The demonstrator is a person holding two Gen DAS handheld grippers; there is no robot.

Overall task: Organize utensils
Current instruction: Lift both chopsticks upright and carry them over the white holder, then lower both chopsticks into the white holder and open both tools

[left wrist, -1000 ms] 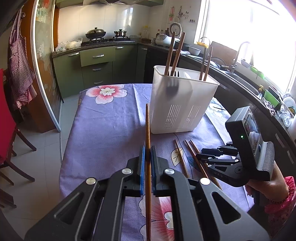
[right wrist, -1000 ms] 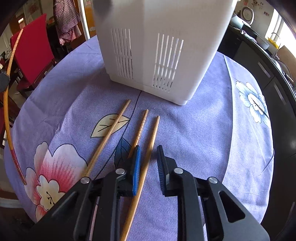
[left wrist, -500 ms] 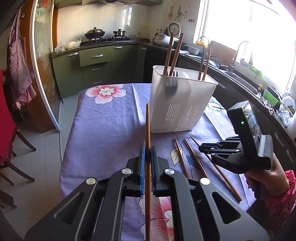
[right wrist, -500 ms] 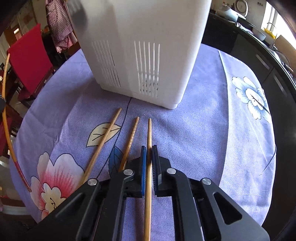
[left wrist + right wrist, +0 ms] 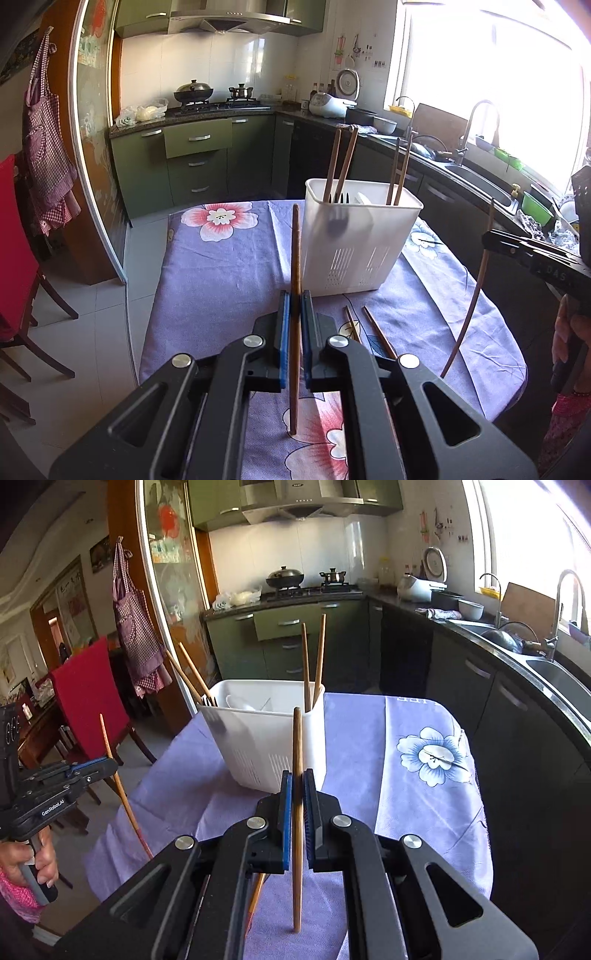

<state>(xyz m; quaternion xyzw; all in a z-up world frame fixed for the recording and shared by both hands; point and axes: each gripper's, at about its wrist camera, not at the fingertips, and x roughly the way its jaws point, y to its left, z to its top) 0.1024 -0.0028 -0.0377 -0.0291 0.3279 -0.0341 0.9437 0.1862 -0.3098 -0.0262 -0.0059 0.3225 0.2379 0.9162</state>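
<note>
Green kitchen cabinets (image 5: 195, 162), bright window (image 5: 480, 74), red chair (image 5: 88, 701).

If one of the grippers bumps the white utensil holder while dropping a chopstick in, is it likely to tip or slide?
The utensil holder looks like thin plastic, so probably light and apt to slide on the tablecloth. Its wide base likely resists tipping, though its tall chopsticks add some leverage.

Strong daylight through the kitchen window (image 5: 491, 70), panes blown out to white glare, sheen on the wall tiles (image 5: 207, 62), darker doorway side, fisheye bending at edges, black vignetted corners, sharp focus throughout
</note>
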